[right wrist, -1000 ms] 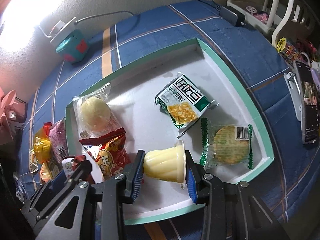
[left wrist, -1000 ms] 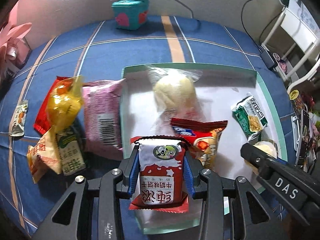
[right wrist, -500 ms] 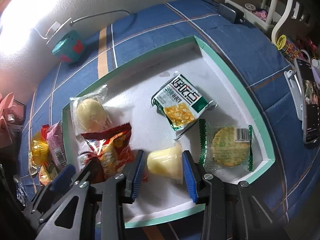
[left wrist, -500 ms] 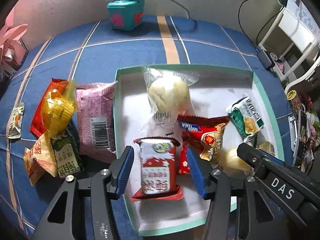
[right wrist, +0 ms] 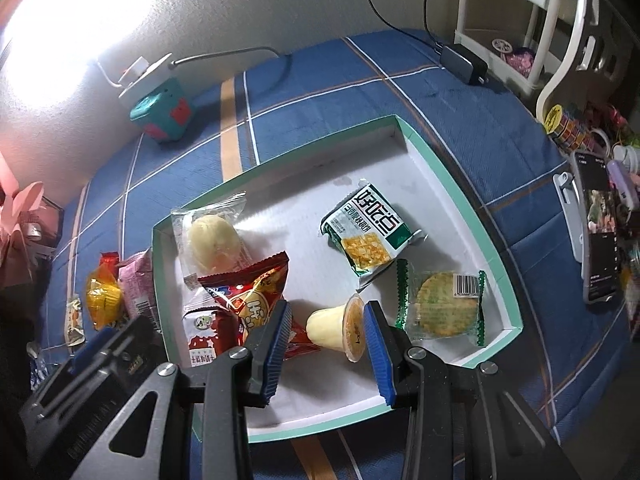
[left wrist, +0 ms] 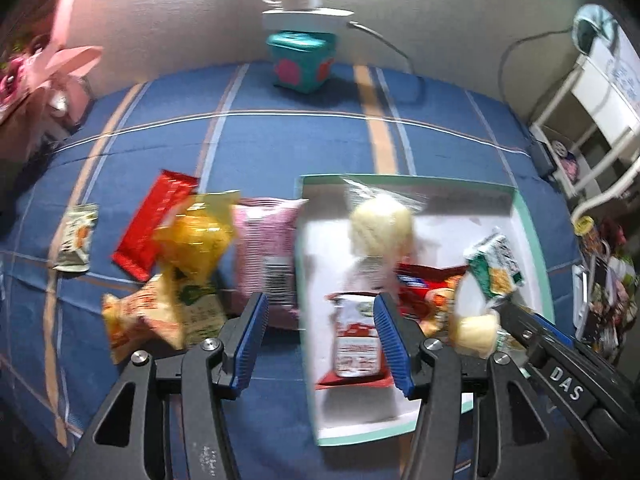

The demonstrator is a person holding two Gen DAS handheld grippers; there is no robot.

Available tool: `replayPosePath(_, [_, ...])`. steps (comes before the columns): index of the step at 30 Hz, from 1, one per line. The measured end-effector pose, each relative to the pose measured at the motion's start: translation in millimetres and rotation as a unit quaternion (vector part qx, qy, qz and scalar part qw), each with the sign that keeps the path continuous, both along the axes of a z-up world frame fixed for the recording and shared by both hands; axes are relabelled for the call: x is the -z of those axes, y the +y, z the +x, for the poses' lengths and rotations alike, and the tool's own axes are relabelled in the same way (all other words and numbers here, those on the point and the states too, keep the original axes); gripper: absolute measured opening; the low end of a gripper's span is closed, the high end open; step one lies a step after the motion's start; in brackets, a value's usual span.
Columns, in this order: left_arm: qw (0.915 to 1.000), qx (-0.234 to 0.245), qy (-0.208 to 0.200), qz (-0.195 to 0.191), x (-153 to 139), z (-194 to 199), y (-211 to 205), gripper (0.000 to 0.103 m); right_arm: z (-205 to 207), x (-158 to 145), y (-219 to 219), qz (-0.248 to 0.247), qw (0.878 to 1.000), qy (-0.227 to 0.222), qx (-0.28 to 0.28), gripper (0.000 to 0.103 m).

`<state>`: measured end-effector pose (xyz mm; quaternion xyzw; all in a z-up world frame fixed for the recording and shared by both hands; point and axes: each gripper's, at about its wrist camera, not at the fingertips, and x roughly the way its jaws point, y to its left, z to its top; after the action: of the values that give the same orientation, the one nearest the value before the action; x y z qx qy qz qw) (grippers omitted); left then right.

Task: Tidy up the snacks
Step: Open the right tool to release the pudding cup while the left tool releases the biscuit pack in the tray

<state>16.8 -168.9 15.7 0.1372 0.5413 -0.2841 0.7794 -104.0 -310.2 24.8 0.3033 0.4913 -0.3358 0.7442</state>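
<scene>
A white tray with a green rim [right wrist: 452,184] holds a wrapped bun [right wrist: 214,240], a red chips bag [right wrist: 252,292], a green cracker packet [right wrist: 368,232] and a wrapped round cookie [right wrist: 444,308]. My right gripper [right wrist: 327,314] is shut on a yellow pudding cup [right wrist: 334,330], held sideways a little above the tray floor with its orange lid against the right pad. My left gripper [left wrist: 320,340] stands open over the tray's left rim [left wrist: 304,264]. The red-and-white milk biscuit packet [left wrist: 356,340] lies free in the tray by its right finger.
Left of the tray on the blue striped cloth lie a pink packet [left wrist: 266,256], a yellow wrapped snack [left wrist: 196,240], a flat red packet [left wrist: 156,224], an orange bag [left wrist: 136,320] and a small pale packet [left wrist: 76,240]. A teal box [left wrist: 300,60] stands by the wall. A phone [right wrist: 600,232] lies to the right.
My left gripper opened, let go of the milk biscuit packet in the tray, then rose and shifted left. My right gripper rose slightly with the pudding cup.
</scene>
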Motion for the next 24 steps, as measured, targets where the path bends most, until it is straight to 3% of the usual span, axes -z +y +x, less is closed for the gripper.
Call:
replayPosePath(7, [0.9983, -0.054, 0.018, 0.014, 10.6, 24.9, 30.7, 0.056, 4.1, 9.1, 4.0, 0.006, 1.000, 0.019, -0.007, 0.041])
replayPosePath(14, [0.9969, -0.073, 0.023, 0.017, 12.5, 34.0, 43.9, 0.056, 11.2, 13.7, 11.7, 0.005, 0.999, 0.028, -0.022, 0.041])
replayPosePath(17, [0.9967, -0.075, 0.023, 0.021, 13.4, 34.6, 44.4, 0.066, 14.1, 14.8, 14.7, 0.003, 0.999, 0.032, -0.028, 0.042])
replayPosePath(19, [0.9963, -0.078, 0.024, 0.025, 14.7, 35.6, 45.3, 0.078, 16.1, 16.0, 16.6, 0.002, 0.999, 0.035, -0.031, 0.052])
replayPosePath(24, [0.9935, -0.098, 0.027, 0.051, 22.6, 38.8, 48.6, 0.093, 19.2, 19.4, 18.4, 0.000, 0.999, 0.041, -0.034, 0.080])
